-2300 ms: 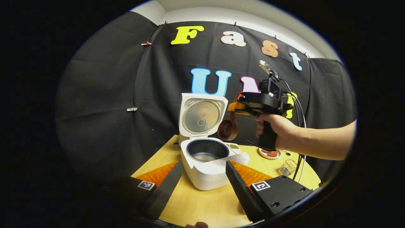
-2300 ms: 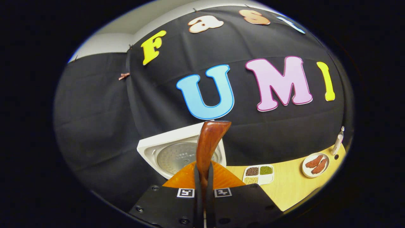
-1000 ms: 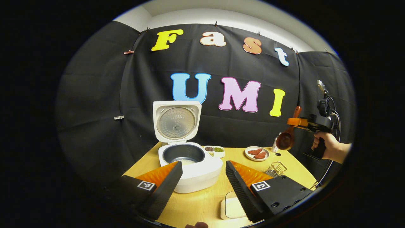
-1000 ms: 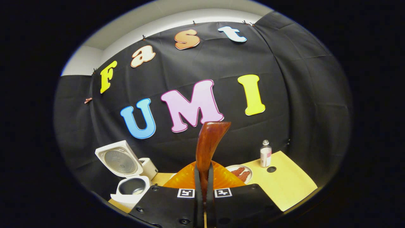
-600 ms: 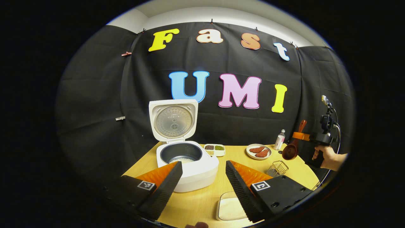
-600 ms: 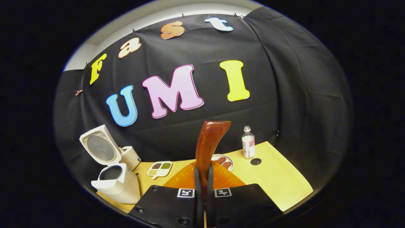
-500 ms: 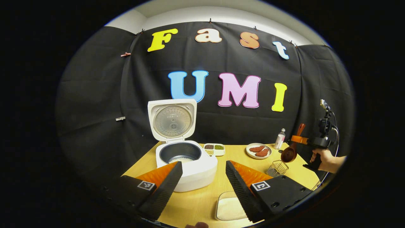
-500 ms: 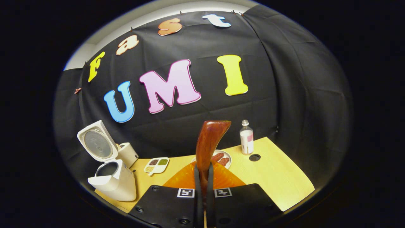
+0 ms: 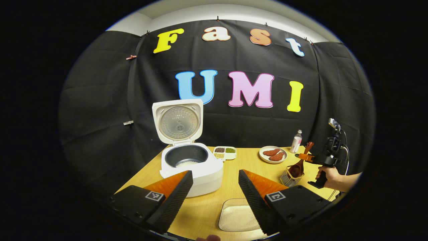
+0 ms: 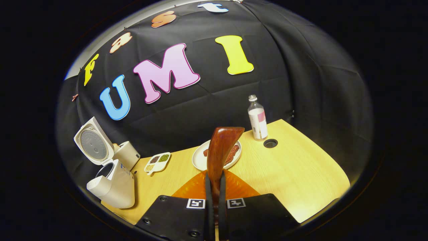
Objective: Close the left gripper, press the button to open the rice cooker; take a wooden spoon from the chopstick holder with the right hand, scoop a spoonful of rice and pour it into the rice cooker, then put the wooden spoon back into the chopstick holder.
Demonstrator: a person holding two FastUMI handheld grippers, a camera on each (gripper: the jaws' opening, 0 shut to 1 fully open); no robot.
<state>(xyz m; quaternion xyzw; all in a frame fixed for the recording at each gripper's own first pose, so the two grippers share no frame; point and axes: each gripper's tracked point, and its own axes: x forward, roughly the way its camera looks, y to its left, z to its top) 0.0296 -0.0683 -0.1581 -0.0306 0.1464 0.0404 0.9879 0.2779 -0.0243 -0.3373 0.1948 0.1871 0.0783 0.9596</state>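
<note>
Now spoon (image 9: 298, 166) bowl-down, just above holder (image 9: 289, 178), long axis near upright, tilted. Pinched at handle by right gripper (image 10: 214, 197) jaws; right hand (image 9: 329, 174) nearest holder. Left gripper (image 9: 214, 187) jaws spread, holding nothing, well apart from holder. One spoon, one holder, one cooker (image 9: 187, 157) with lid up, two grippers.

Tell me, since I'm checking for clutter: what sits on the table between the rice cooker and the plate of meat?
In the left gripper view, a small divided dish of beans sits between the rice cooker and the plate of meat.
</note>
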